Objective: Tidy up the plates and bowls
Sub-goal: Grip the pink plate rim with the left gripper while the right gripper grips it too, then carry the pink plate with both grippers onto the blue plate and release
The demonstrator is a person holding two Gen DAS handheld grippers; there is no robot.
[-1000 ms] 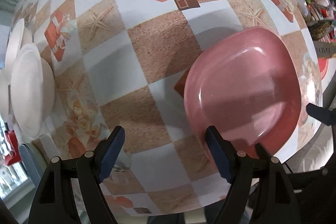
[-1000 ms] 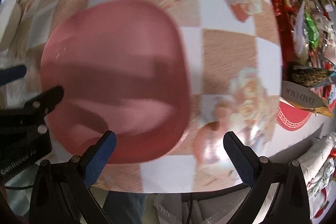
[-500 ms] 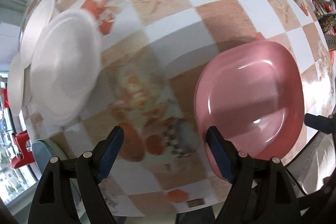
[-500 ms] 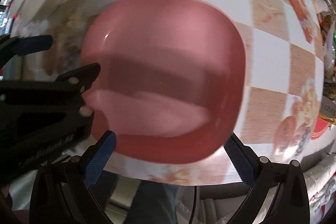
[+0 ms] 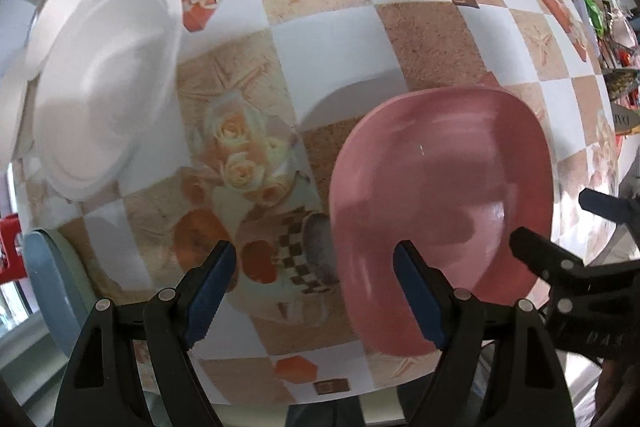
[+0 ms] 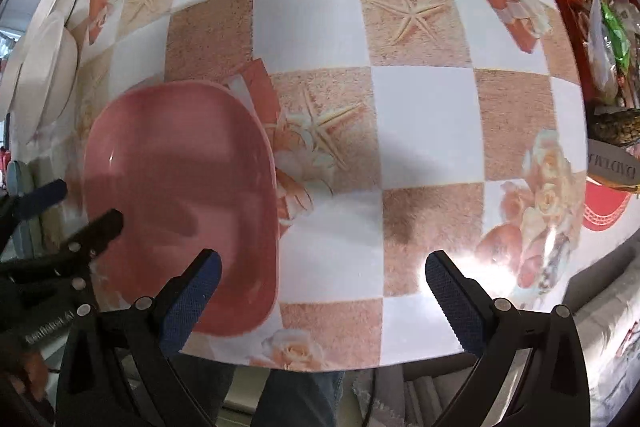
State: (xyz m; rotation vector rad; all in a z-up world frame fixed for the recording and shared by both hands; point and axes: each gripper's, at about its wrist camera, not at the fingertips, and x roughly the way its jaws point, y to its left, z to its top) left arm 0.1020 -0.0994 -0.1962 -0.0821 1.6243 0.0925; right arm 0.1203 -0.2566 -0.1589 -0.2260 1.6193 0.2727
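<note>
Pink plate point(image 5: 440, 203) lies flat on the checkered table point(image 5: 320, 39), near its front edge; white plates point(image 5: 104, 79) are stacked well apart to the left, near the left edge; a blue dish point(image 5: 48, 287) sits at the lower-left corner, mostly cut off.

Left gripper point(image 5: 314, 291) points down with jaws wide and nothing between them; its right finger overlaps the pink plate's left rim in view, contact cannot be told. Right gripper point(image 6: 320, 299) is also wide open and empty; the pink plate point(image 6: 180, 203) is to its left, with the left finger over the plate's lower right rim and bare table between the jaws.

Key relation: the plate sits between the two grippers, right of the left one and left of the right one; its long axis runs roughly away from the table's front edge; the left gripper looks slightly nearer to a rim grasp, and it's on the side toward the white stack, so I'd guess it takes the plate.

Versus earlier: a second ago the white stack was only at the left view's edge, now it fills the upper left; in the right view the plate was centred half a second ago and is now off to the left; both grippers were open then too.
</note>
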